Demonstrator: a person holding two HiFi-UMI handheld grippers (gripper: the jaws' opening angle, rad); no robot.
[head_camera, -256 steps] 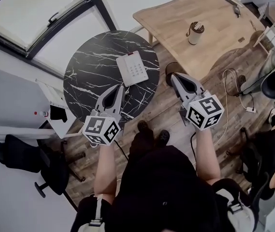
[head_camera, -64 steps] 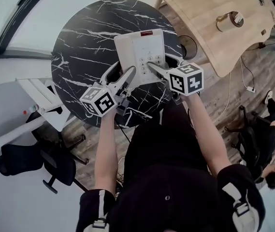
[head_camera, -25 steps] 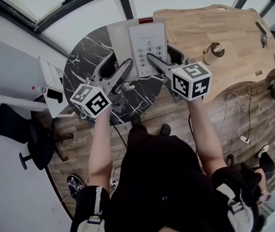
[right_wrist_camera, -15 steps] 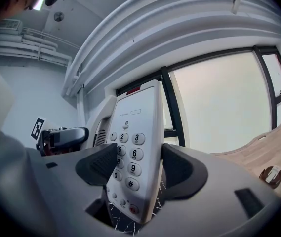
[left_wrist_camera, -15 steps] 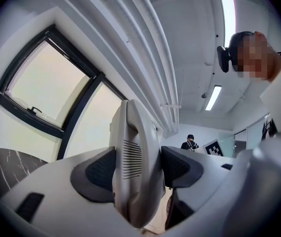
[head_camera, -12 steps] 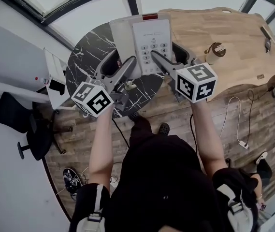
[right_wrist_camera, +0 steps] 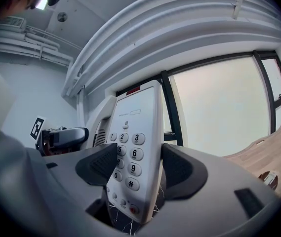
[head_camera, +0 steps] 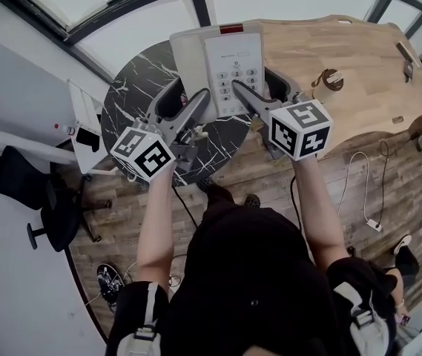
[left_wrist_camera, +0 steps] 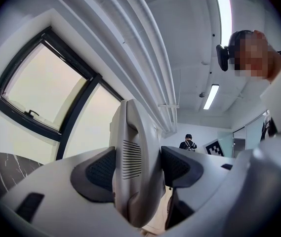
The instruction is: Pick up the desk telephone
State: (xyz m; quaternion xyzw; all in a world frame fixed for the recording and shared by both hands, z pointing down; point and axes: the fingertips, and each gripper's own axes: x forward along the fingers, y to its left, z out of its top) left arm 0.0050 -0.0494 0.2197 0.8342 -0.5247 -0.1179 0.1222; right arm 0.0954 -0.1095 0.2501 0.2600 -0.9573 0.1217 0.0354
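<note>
Over the round black counter (head_camera: pixel 133 99), my head view shows the desk telephone (head_camera: pixel 229 54) lifted clear, between my left tongs (head_camera: pixel 190 95) and right tongs (head_camera: pixel 257 84). Left gripper view: both pads clamp its handset side. Right gripper view: both pads clamp its keypad side, with the counter just beneath.

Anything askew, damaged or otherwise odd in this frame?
Nothing stands out. The desk telephone is held clear of the round table, the left gripper clamped across the handset and the right gripper on the keypad edge. The handset sits in its cradle.
</note>
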